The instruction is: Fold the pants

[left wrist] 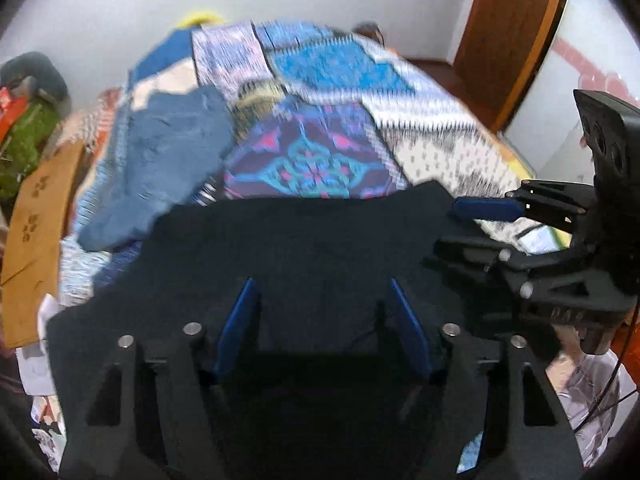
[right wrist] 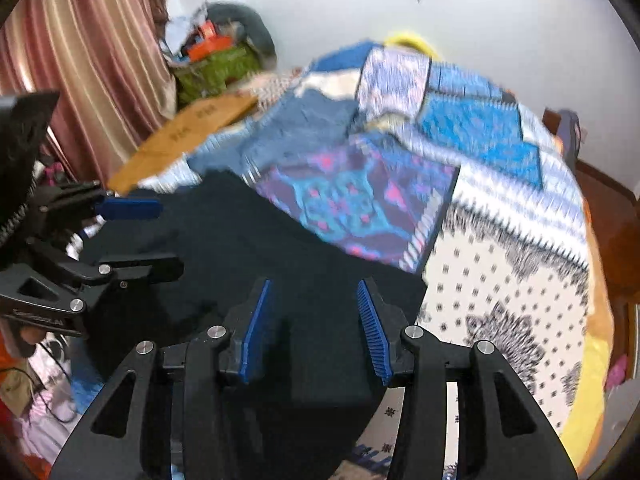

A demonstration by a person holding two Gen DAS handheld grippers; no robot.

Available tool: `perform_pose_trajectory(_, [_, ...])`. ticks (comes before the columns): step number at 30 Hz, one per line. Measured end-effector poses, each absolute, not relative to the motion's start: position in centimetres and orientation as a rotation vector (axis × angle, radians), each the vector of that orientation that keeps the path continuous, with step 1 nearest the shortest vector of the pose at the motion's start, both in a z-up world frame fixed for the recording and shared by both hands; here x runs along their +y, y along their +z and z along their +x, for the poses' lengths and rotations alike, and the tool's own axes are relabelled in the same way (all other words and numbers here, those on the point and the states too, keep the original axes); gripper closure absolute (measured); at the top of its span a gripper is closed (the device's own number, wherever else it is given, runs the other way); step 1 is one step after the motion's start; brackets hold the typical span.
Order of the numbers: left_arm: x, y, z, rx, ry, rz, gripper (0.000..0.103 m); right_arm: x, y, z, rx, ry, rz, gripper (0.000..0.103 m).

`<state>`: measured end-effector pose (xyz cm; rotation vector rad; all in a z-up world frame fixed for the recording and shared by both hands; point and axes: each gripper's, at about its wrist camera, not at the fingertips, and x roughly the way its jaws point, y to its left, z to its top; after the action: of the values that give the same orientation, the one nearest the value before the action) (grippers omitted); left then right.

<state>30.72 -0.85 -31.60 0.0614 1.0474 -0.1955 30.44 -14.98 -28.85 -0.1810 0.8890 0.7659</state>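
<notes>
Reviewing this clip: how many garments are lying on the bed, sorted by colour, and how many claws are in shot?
Dark navy pants: 1
Faded blue garment: 1
Claws: 2, the left claw and the right claw, both open over the pants
Total: 4

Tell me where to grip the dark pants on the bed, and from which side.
Take the dark pants at the near edge, one corner per gripper, coming down from above at the bed's near side. They lie flat on the patterned bedspread, so only an edge offers a pinchable lip. The left gripper and right gripper both hover open over that near part, probably best placed already.
</notes>
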Motion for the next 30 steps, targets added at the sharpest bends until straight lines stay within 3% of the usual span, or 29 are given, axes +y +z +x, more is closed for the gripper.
perform_pose_trajectory(5, [-2.0,-33.9,30.5,1.055,-0.197,0.168,0.038,-14.9,-32.1,30.0,0.947,0.774,-0.233,0.062])
perform_pose_trajectory(21, [1.6,-32.7,23.9,1.05,-0.129,0.18,0.036,-18.1,-31.1,24.6,0.944,0.703,-0.27,0.062])
perform_pose_trajectory(27, [4.6,-29.7,21.4,0.981,-0.027,0.136,0.036,-17.3,-28.6,24.0,0.898,0.694,-0.259,0.062])
perform_pose_trajectory(30, [6.4,-28.0,20.1,0.936,0.022,0.116,0.036,-16.4,-26.8,23.4,0.847,0.708,-0.254,0.053])
